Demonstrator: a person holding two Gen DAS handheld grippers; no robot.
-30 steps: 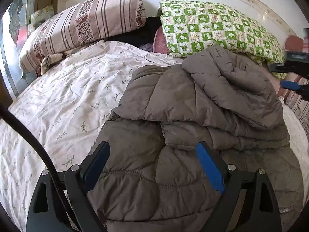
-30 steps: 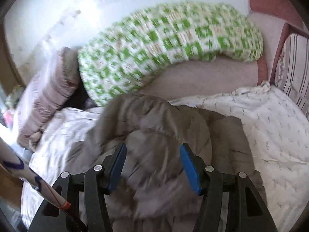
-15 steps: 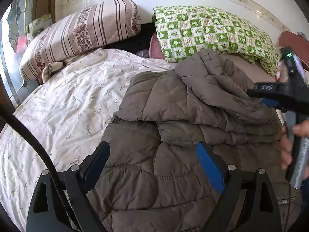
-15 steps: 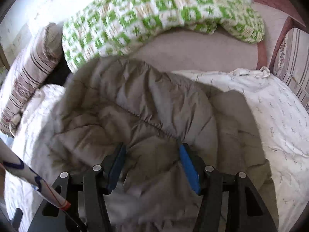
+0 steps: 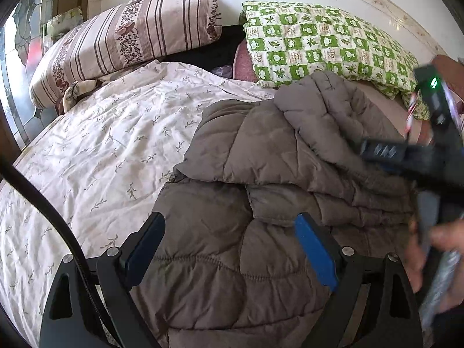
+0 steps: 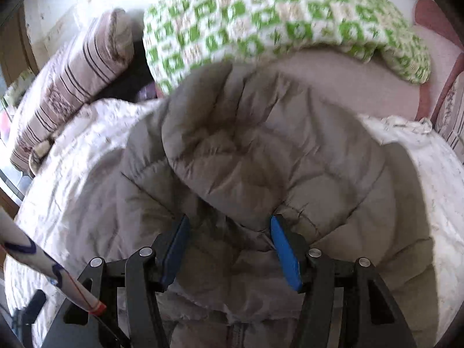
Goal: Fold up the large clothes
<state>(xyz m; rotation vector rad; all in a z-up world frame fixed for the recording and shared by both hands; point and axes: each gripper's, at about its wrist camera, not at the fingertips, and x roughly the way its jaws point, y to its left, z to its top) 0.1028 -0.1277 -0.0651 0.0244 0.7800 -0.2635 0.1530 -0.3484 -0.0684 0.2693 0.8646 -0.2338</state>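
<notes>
Left wrist view: the left gripper (image 5: pixel 229 249) hangs over the near part of the brown quilted jacket (image 5: pixel 261 174), pointing down at a slant. Its place has hardly changed since a second ago. Its jaws stand wide apart, with jacket fabric showing between the blue pads (image 5: pixel 314 253) but not pinched; the pads appear clear of it. The change is at the right edge: the right gripper (image 5: pixel 385 152), only a sliver there a second ago, has come in low over the jacket's folded upper part, and the hand (image 5: pixel 435 249) holding its handle now shows, blurred. A green light glows on its body. There are white marks on its black bar, too blurred to read. The jacket lies on a white quilt with a leaf print (image 5: pixel 101 150), its folded top close to a green checked pillow (image 5: pixel 319 43); a striped pillow (image 5: pixel 121 37) lies further left.

Right wrist view: the picture is motion-blurred. Compared with a second ago the jacket (image 6: pixel 261 150) fills much more of the frame, so the right gripper (image 6: pixel 229 249) has dropped close to it, tilted steeply down. Its jaws are about half open, and a thick fold of the jacket sits right at the fingertips. Whether the pads (image 6: pixel 285 256) press on it I cannot tell. The green checked pillow (image 6: pixel 275 20) and striped pillow (image 6: pixel 72 87) lie beyond, with the quilt (image 6: pixel 420 203) on both sides. No writing can be read here.
</notes>
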